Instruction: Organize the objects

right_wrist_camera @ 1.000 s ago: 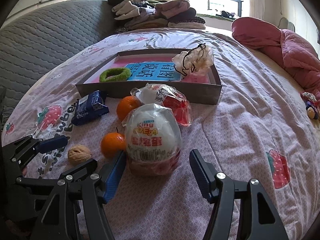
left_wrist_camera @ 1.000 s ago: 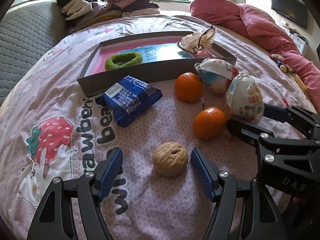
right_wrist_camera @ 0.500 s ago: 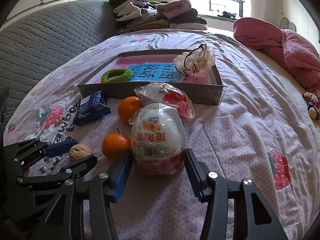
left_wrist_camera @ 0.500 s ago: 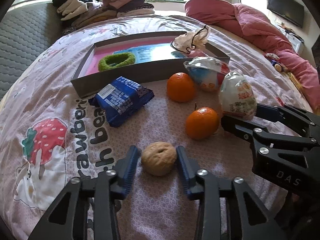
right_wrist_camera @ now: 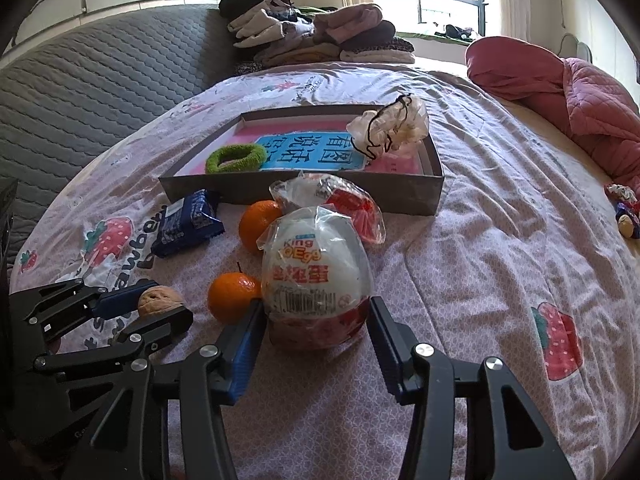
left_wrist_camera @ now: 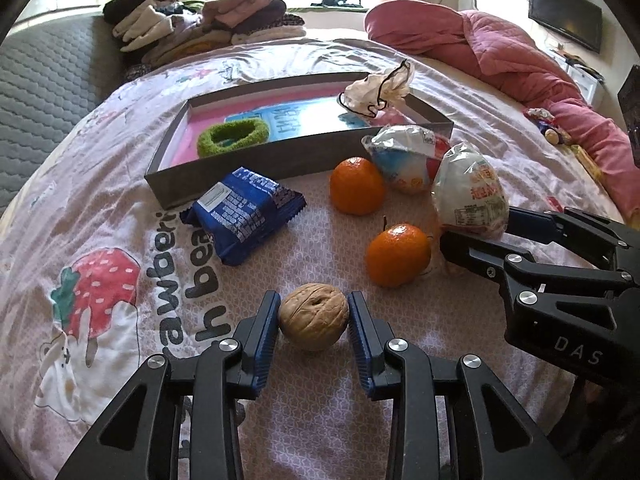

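On the strawberry-print bedspread, my left gripper (left_wrist_camera: 313, 304) is shut on a brown walnut (left_wrist_camera: 313, 316), with both blue pads against its sides. My right gripper (right_wrist_camera: 316, 309) is shut on a large plastic-wrapped toy egg (right_wrist_camera: 316, 264) that stands upright on the cover. Two oranges (left_wrist_camera: 398, 254) (left_wrist_camera: 357, 186), a blue snack packet (left_wrist_camera: 244, 212) and a second wrapped egg (left_wrist_camera: 404, 158) lie in front of a shallow grey tray (left_wrist_camera: 240, 168). Inside the tray are a green hair ring (left_wrist_camera: 232, 136) and a white bundle with a black cord (left_wrist_camera: 380, 84).
Folded clothes (left_wrist_camera: 208, 24) are stacked at the far end of the bed. A pink quilt (left_wrist_camera: 500, 52) runs along the right side, and a grey quilted surface (right_wrist_camera: 100, 80) along the left. Small toys (right_wrist_camera: 624, 208) lie at the right edge.
Both grippers have shut: the left pads now press on the walnut and the right pads on the wrapped egg. Neither hand has shifted.
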The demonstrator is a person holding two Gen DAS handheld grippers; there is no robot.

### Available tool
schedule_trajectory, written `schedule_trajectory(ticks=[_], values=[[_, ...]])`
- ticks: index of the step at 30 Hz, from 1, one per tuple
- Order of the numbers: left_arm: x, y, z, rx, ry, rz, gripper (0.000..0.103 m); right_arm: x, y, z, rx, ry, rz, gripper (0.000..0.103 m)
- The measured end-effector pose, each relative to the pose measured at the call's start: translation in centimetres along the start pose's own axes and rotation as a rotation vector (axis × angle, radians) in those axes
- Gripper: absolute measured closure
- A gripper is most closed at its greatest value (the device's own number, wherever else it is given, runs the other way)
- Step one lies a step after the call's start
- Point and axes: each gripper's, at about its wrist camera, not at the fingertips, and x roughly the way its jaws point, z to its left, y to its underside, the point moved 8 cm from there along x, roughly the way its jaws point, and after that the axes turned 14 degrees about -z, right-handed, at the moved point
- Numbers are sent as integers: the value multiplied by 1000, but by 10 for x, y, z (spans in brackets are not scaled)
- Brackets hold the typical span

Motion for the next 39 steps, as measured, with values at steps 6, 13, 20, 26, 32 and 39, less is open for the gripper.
schedule_trajectory(ticks=[6, 13, 20, 26, 32, 39], values=[[-2, -2, 1, -6, -1, -5, 68, -3, -2, 1, 4, -1, -12, 51], [-8, -8, 2, -17, 0, -29, 68, -8, -10, 3, 8, -12, -40, 52], [-11, -13, 4, -16, -6, -46, 68, -9, -11, 3, 7, -20, -45, 52], [-15, -20, 5, -16, -16, -67, 68, -13, -16, 5, -2, -21, -70, 52], [-18, -25, 9, -20, -28, -85, 68, -16, -18, 5, 7, -33, -80, 52], [-19, -29, 10, -25, -28, -93, 68, -18, -21, 6, 8, -35, -90, 52]])
